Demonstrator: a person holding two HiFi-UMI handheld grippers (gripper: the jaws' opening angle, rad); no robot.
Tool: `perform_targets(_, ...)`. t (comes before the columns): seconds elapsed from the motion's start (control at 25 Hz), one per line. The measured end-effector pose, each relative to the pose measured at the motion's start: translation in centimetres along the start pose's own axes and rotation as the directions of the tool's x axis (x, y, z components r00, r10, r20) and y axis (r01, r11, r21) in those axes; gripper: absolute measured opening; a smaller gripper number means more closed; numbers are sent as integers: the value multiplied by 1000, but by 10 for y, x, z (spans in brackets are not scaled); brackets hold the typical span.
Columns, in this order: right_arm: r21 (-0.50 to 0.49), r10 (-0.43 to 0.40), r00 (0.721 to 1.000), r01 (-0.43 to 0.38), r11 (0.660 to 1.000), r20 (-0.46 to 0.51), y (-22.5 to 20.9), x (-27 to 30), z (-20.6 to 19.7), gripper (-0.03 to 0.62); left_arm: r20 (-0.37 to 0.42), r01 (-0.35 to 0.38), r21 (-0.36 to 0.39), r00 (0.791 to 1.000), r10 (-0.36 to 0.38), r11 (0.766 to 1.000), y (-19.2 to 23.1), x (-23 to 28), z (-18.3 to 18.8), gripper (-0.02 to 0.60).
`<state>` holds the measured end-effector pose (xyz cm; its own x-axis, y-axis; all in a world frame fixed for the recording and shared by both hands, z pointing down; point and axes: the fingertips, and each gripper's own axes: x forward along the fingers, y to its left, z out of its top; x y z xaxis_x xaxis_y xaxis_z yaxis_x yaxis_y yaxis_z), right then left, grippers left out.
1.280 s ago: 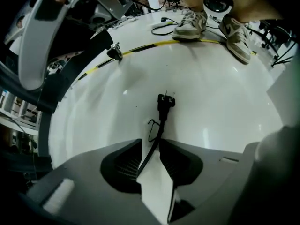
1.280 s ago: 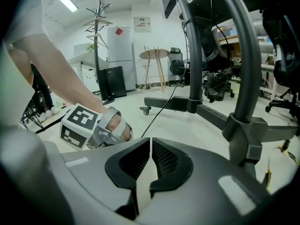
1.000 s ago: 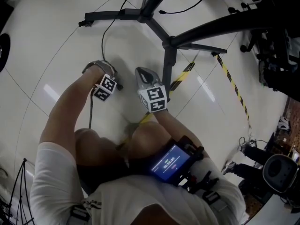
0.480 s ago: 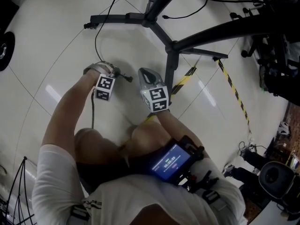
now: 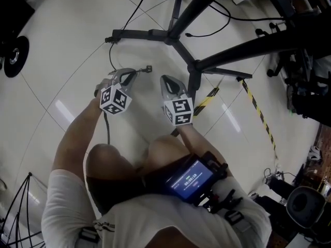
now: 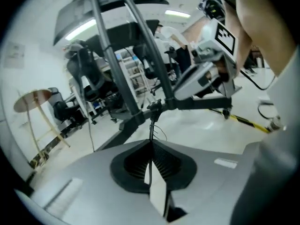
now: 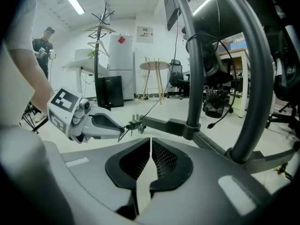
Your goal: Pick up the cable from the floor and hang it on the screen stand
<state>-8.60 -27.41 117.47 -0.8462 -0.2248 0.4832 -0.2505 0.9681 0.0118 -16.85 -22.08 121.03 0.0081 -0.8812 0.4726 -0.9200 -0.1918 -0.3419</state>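
Pinching the thin, light, limp cable (image 6: 152, 128) near its plug in the closed left gripper (image 5: 133, 73); probably sagging and slipping easily. Holding the right gripper (image 5: 166, 80) closed, empty.

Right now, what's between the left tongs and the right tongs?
Just the cable's plug end, poking out of the left tongs, then bare floor before the right tongs. The head view shows it.

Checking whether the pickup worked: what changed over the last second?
The left gripper, shut on the cable, rose off the floor and rolled, lifting the cable's end clear. The right gripper rose slightly, staying shut and empty. The stand stayed put, and the person is still crouching.
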Motion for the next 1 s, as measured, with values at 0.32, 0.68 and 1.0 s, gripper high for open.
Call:
perform_targets(0.32, -33, 26, 996, -23, 999, 91, 9, 0, 50, 26, 170, -255, -383, 925, 339, 888, 97, -64, 50, 11)
perform_targets(0.68, -52, 51, 991, -45, 998, 126, 11, -6, 87, 26, 176, -327, -468, 876, 450, 821, 136, -100, 62, 6)
perform_targets(1.0, -47, 79, 991, -74, 996, 112, 22, -62, 182, 25, 128, -361, -538, 858, 497, 762, 191, -170, 137, 5)
